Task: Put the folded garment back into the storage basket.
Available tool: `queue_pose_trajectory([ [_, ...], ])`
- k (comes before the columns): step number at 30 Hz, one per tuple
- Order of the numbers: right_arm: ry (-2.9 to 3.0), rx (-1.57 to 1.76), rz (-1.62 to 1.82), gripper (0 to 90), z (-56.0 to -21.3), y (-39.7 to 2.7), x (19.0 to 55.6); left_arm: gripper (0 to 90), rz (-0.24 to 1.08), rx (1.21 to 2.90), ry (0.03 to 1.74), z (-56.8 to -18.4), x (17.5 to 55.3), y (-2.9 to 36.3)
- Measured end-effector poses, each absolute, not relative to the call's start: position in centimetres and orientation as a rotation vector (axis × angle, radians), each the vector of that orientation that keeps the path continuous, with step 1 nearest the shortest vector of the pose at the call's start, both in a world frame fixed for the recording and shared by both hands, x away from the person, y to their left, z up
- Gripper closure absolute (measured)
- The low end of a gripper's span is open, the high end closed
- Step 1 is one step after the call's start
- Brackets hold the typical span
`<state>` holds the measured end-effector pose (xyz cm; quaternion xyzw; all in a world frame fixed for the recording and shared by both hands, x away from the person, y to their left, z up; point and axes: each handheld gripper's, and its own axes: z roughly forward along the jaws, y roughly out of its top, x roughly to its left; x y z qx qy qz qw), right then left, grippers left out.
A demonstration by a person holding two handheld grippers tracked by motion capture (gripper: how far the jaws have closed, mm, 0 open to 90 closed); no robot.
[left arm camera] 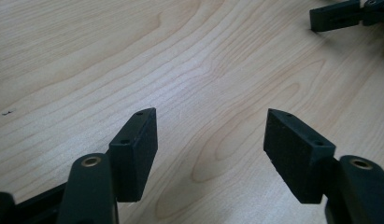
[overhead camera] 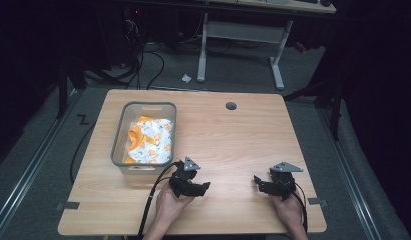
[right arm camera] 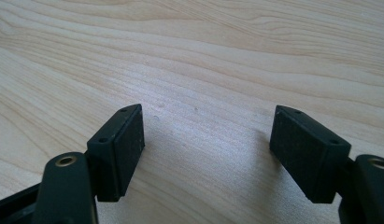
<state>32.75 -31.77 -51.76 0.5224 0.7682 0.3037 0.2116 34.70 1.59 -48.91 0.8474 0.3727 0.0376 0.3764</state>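
Both hands rest low on the near part of the wooden table point(overhead camera: 233, 140), each holding a black gripper. My left gripper point(overhead camera: 205, 187) points toward the right, its jaws wide apart over bare wood point(left arm camera: 210, 113) with nothing between them. My right gripper point(overhead camera: 257, 184) points left toward it, also open above bare table point(right arm camera: 207, 108). A jaw of the right gripper point(left arm camera: 339, 16) shows at the top right of the left gripper view. A grey bin point(overhead camera: 143, 105) at the table's left holds orange and white packets point(overhead camera: 150, 140), just behind the left gripper.
A round cable hole point(overhead camera: 231, 106) sits near the table's far edge. Beyond the table stands a white desk frame point(overhead camera: 243, 30), with cables on the grey floor. A black cable point(overhead camera: 153, 192) trails from the left gripper off the near edge.
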Motion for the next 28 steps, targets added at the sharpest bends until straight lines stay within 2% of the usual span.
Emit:
queue_pose_trajectory([
  [20, 2.134, 1.451, 0.844, 26.4, -51.8, -31.8, 32.8, 35.8, 0.34, 2.164, 1.007, -51.9, 34.9, 1.2],
  [23, 2.134, 1.451, 0.844, 26.4, -51.8, -31.8, 32.7, 31.0, 0.374, 2.132, 1.0, -52.4, 34.8, 1.1],
  [28, 2.134, 1.45, 0.844, 26.4, -51.8, -31.8, 32.7, 29.0, 0.379, 2.131, 1.016, -52.4, 34.7, 1.0],
])
